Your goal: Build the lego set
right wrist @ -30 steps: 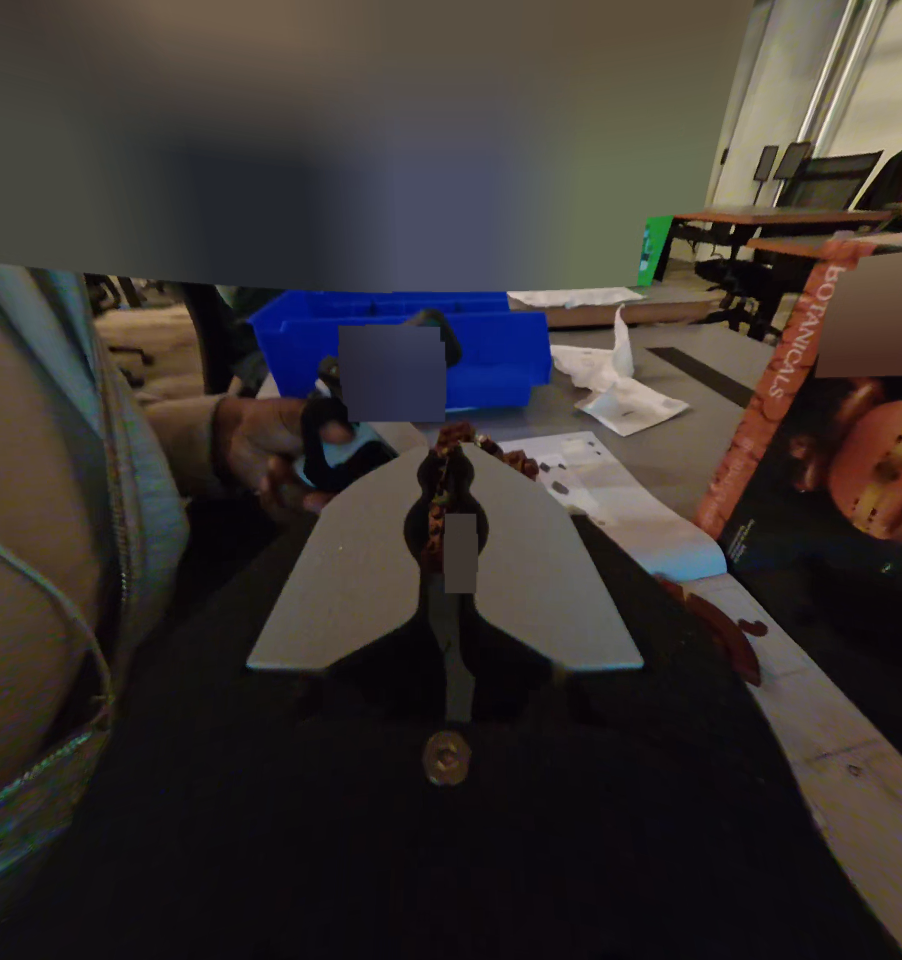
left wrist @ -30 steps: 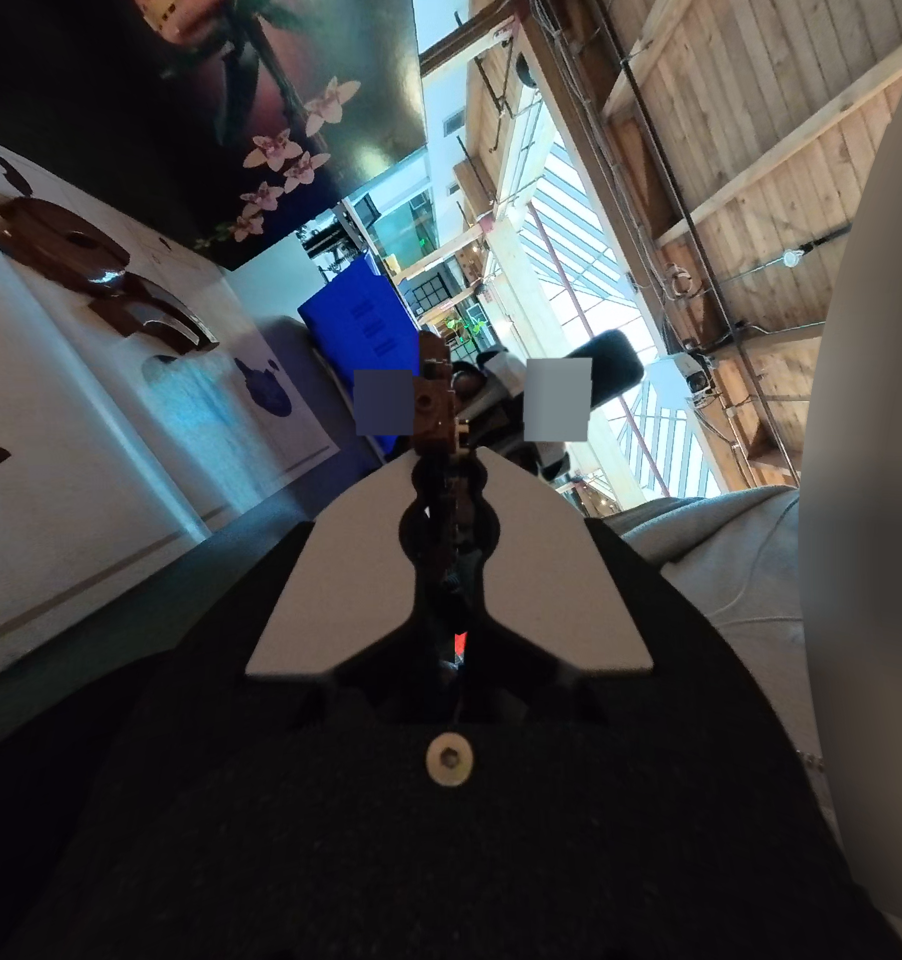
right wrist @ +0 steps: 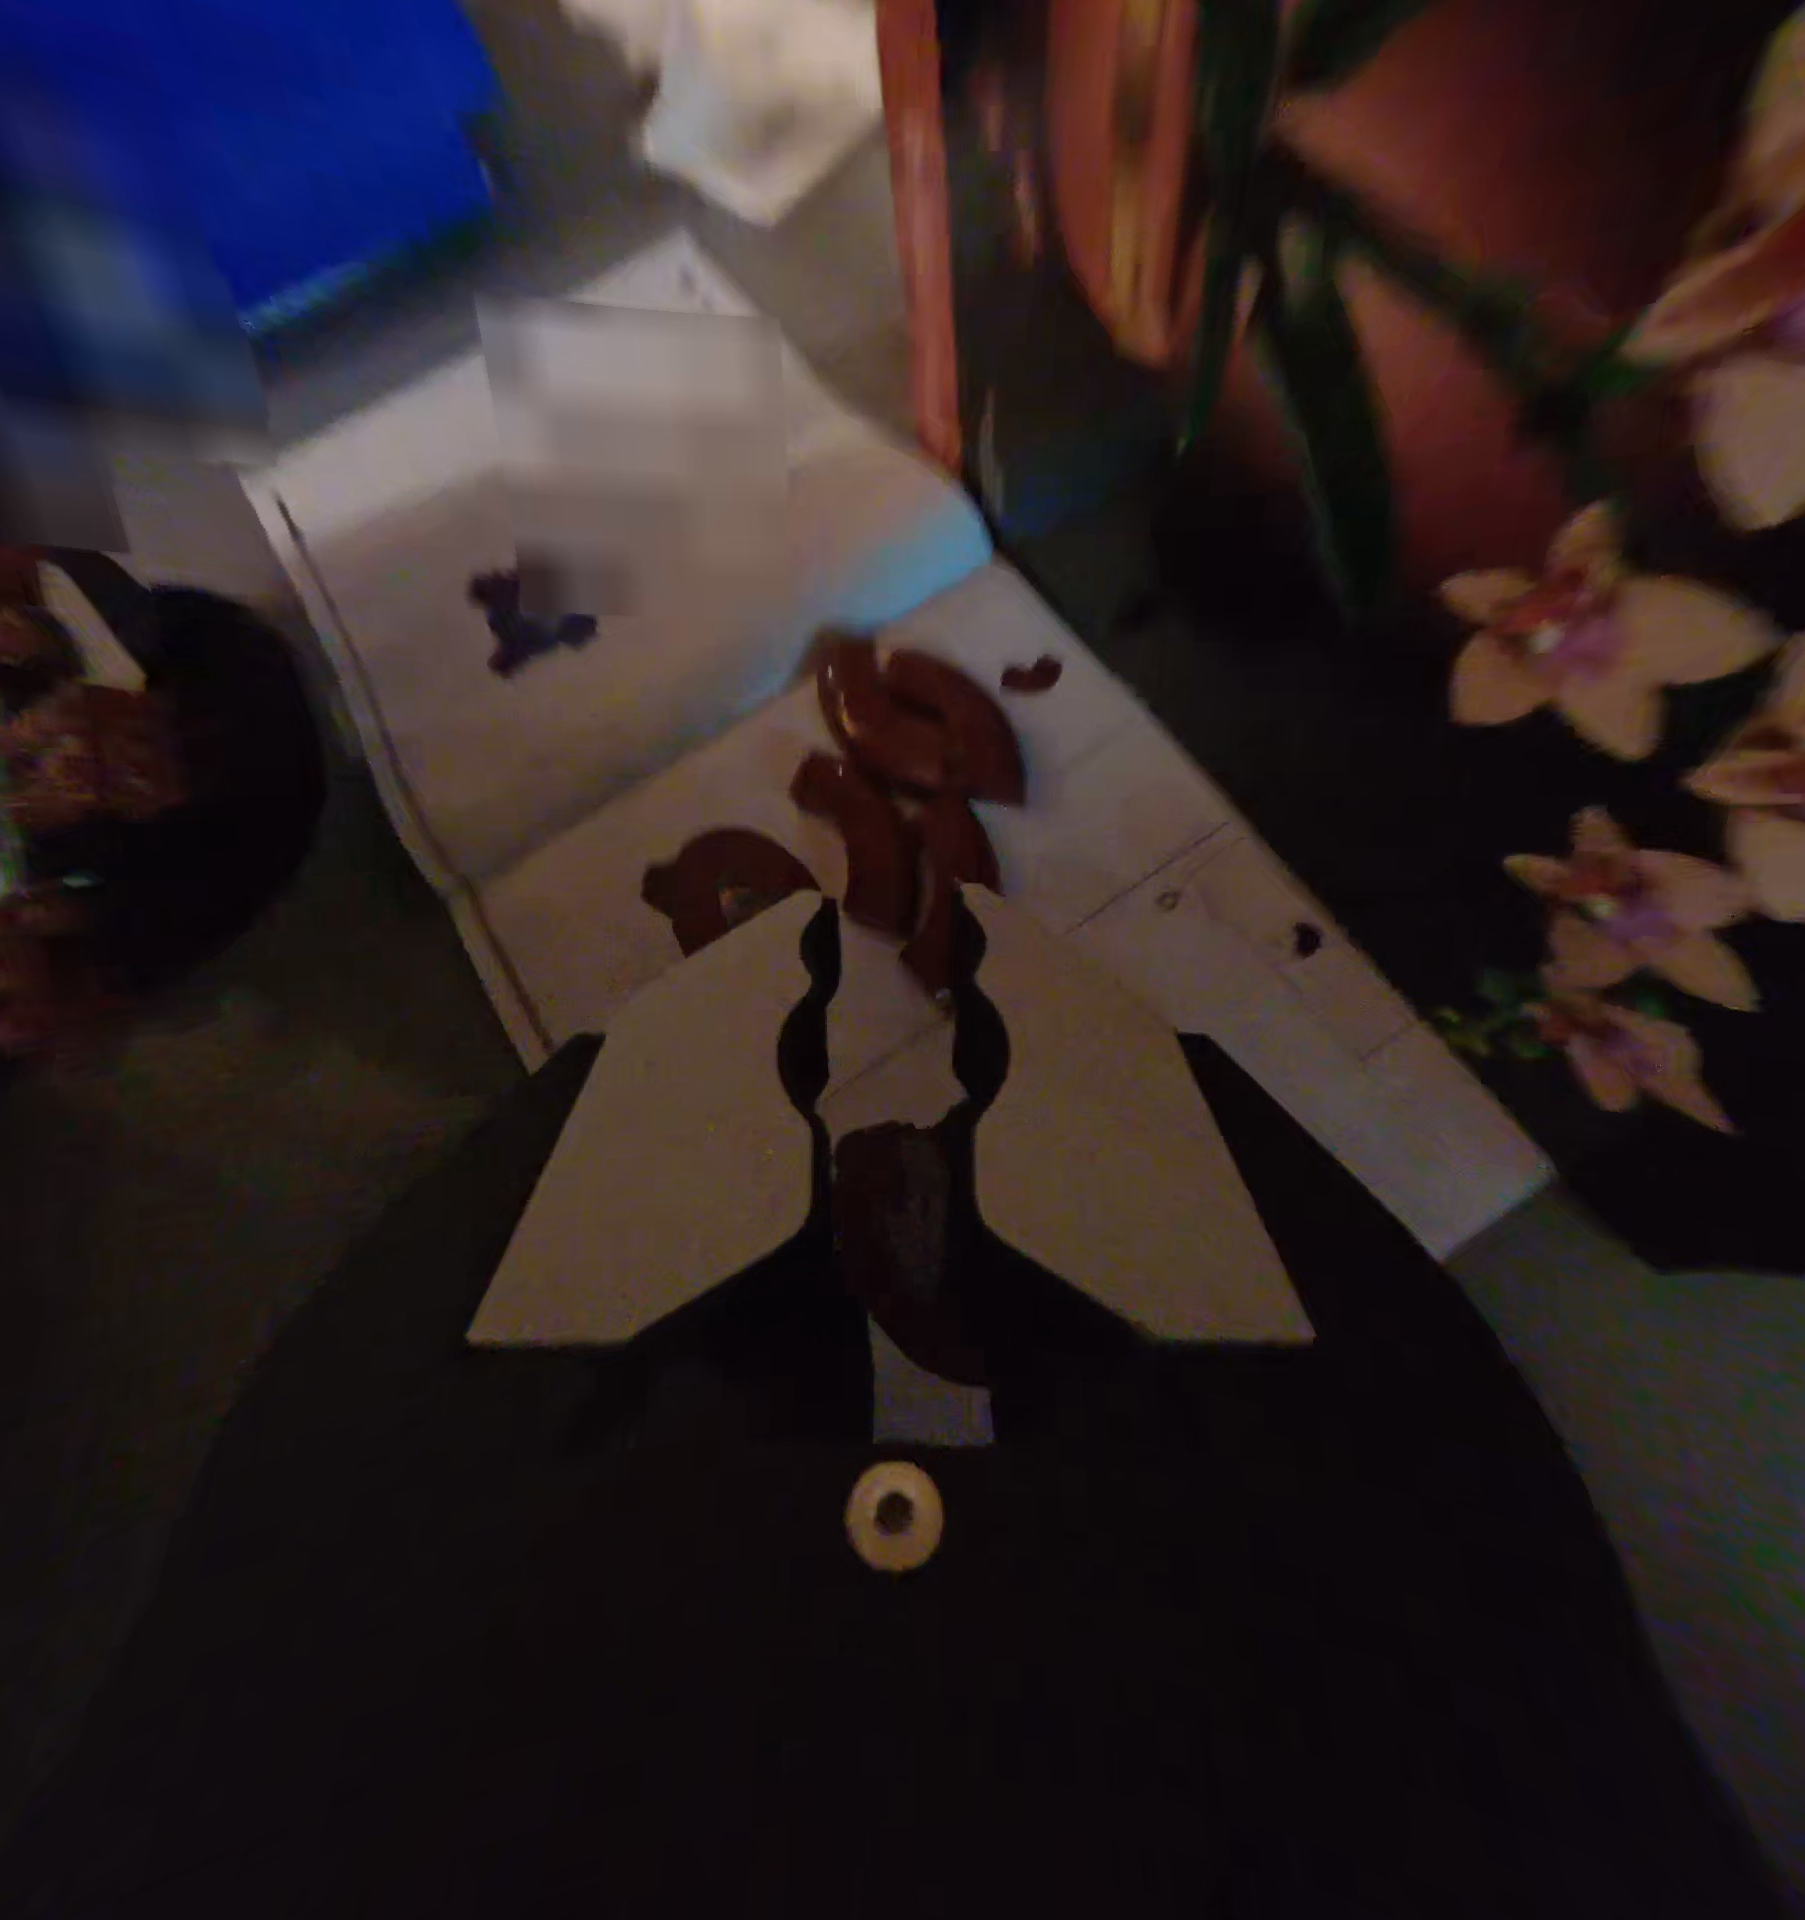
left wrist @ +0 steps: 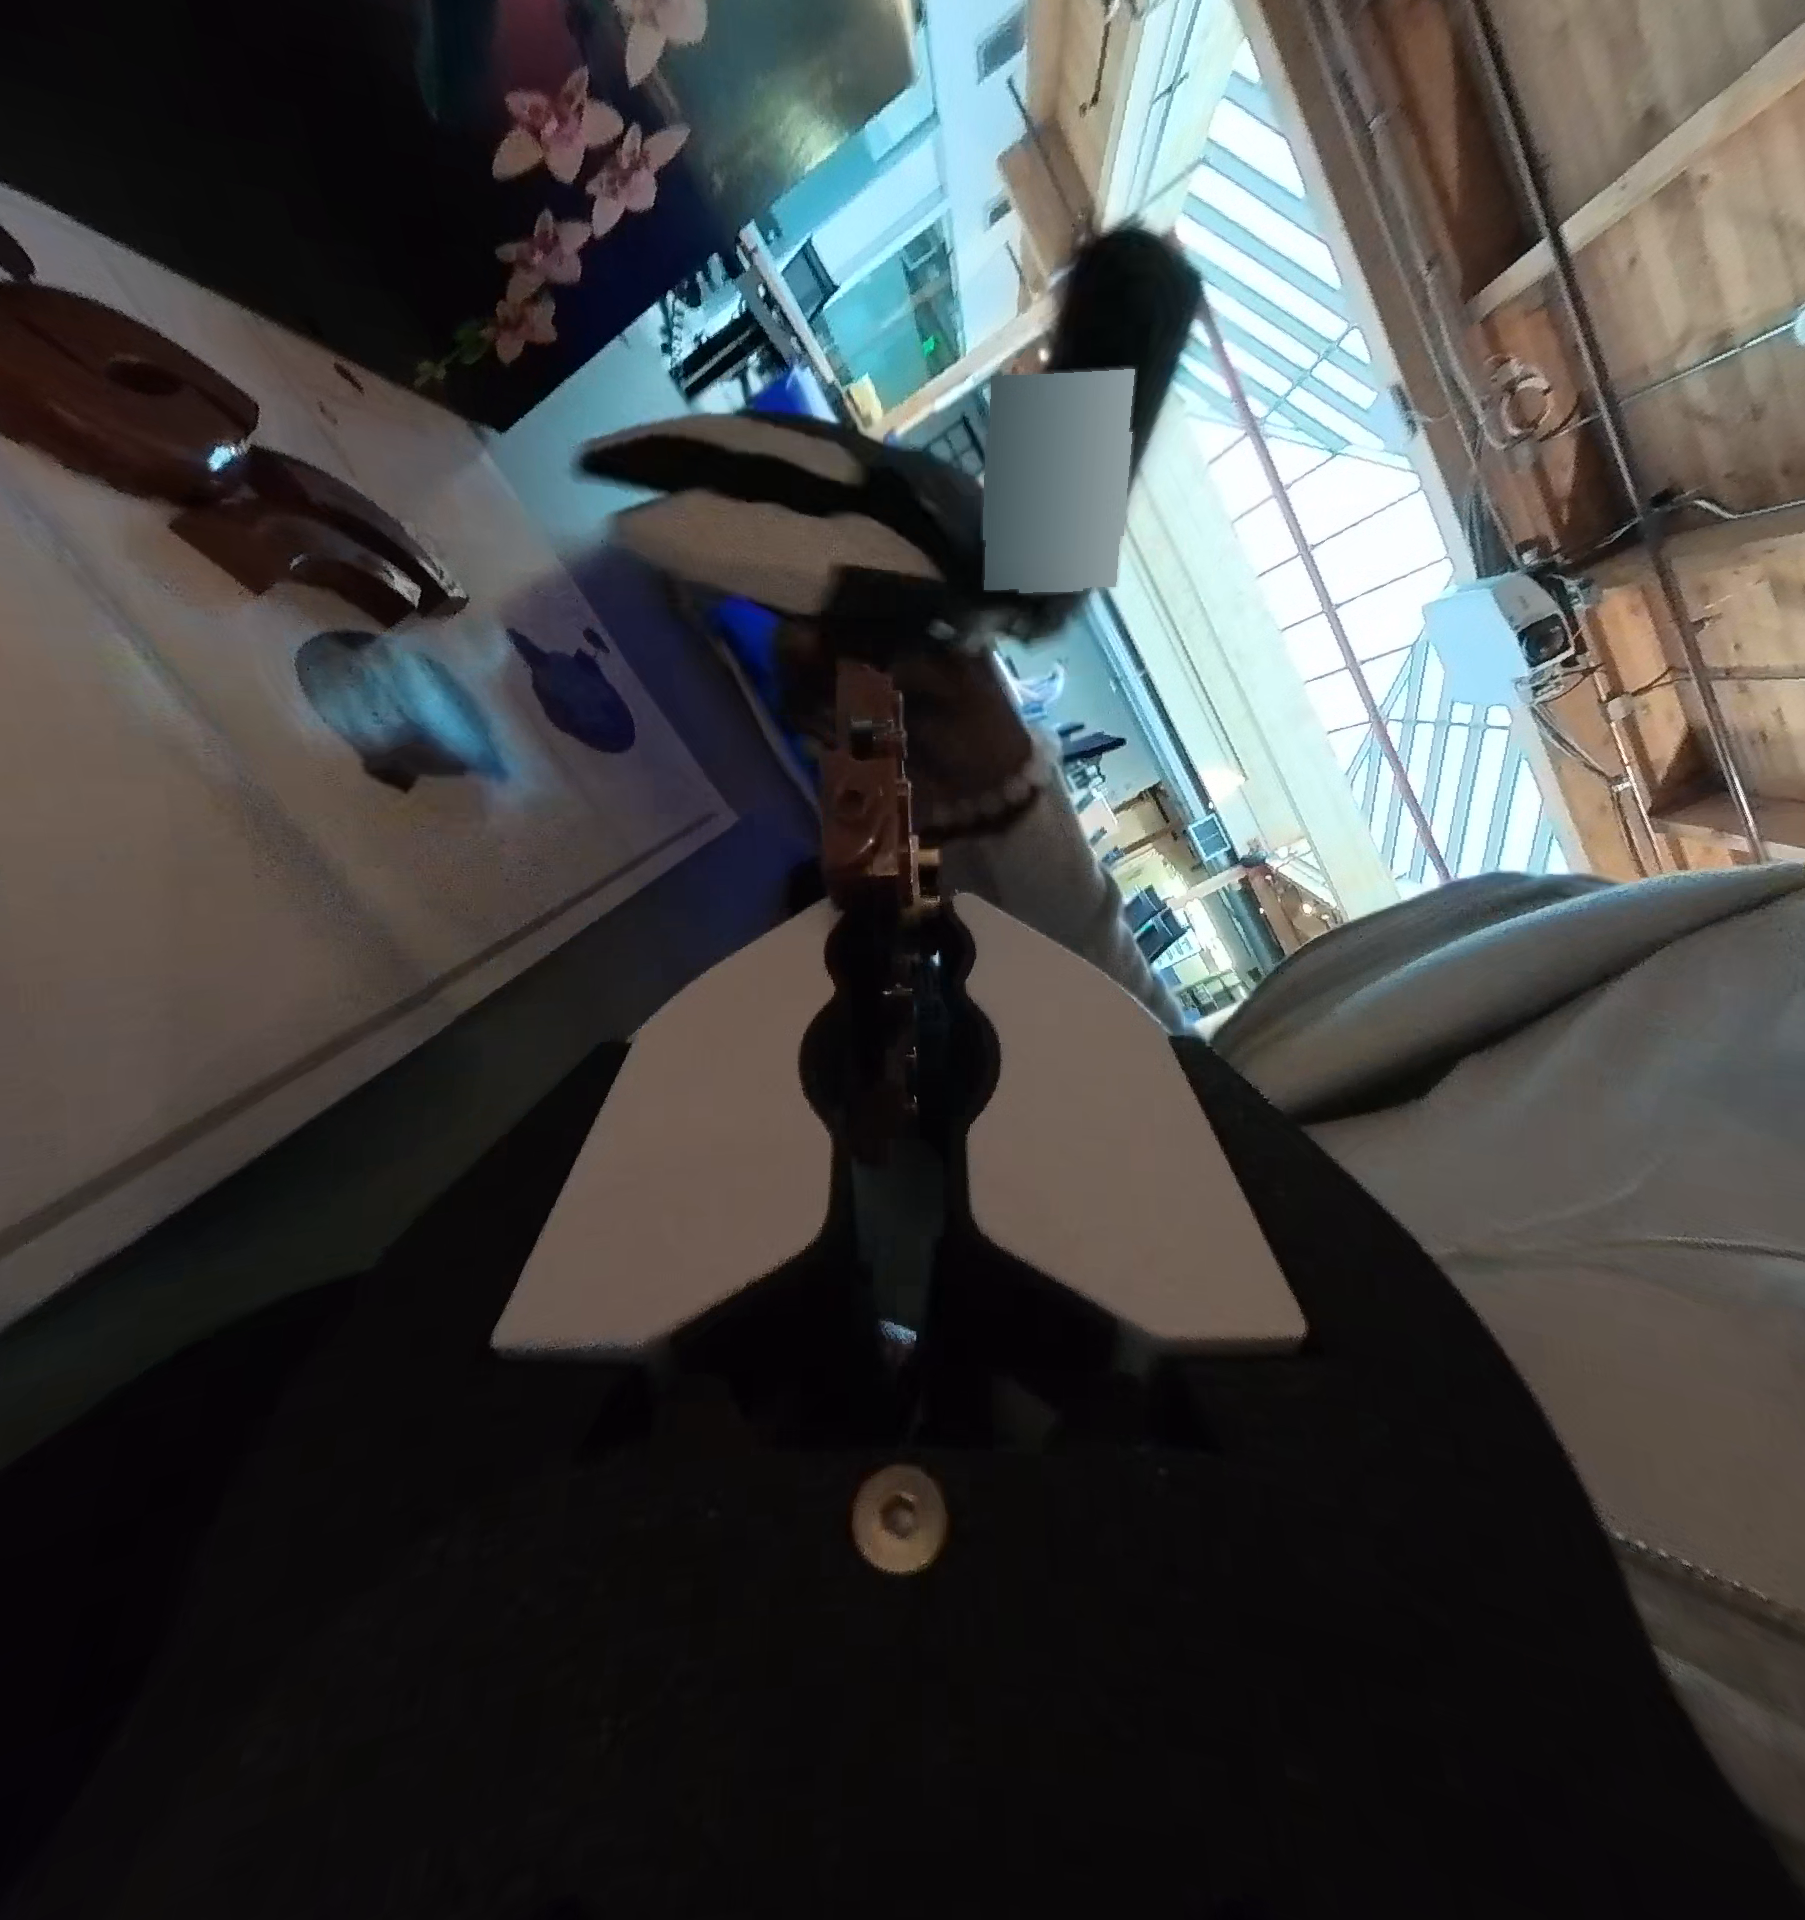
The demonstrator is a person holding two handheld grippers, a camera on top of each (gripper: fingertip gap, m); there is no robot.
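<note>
Slippage threatens the brown brick assembly (left wrist: 867, 790) clenched by the left gripper (left wrist: 893, 914), while the released right gripper (right wrist: 893, 914), hovering over loose brown pieces (right wrist: 913, 790), could scatter them.

Right view motion-blurred; blue bin (right wrist: 223, 156) cut off.

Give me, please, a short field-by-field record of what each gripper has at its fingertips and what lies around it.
left gripper: shut on a brown brick assembly that sticks out past the fingertips
right gripper: open, pads apart over loose brown curved pieces; no pad seen pressing on them
surface under pieces: open white booklet
beside the booklet: dark box printed with orchids
farther off: blue bin
picture quality: right wrist view blurred
</note>
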